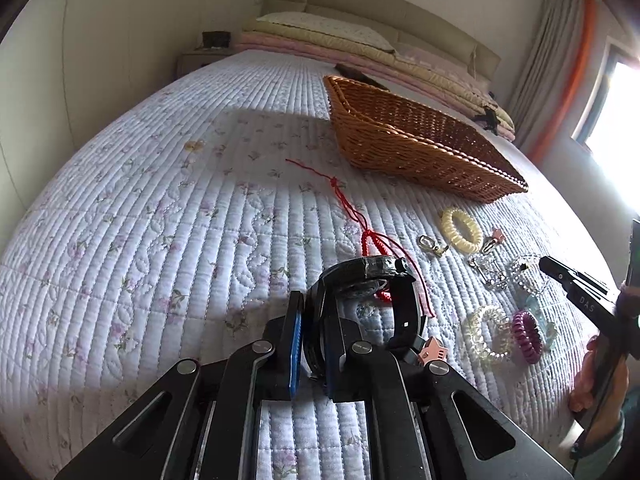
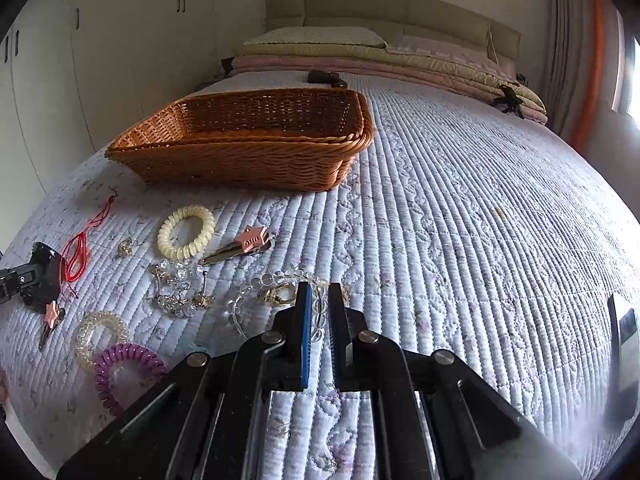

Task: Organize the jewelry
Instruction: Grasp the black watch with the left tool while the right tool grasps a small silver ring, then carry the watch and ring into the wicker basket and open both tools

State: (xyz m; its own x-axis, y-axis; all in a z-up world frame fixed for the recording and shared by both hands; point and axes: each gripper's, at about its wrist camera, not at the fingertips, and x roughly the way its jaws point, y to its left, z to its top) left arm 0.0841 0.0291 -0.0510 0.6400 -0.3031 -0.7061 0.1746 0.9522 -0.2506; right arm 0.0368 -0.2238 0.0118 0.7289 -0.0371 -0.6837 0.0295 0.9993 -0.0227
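Note:
My left gripper is shut on a black wristwatch, gripping its strap just above the quilt. A red cord bracelet lies beneath and behind the watch. A brown wicker basket stands farther back; it looks empty in the right wrist view. My right gripper is narrowly closed over a clear bead bracelet with a gold clasp; whether it grips the beads is unclear. A cream coil hair tie, pink star clip, crystal earrings, clear coil and purple coil lie to the left.
The bed's quilt stretches to the right of the basket. Folded blankets and a pillow are stacked at the headboard. A small dark object lies behind the basket. Wardrobes stand at left, a curtained window at right.

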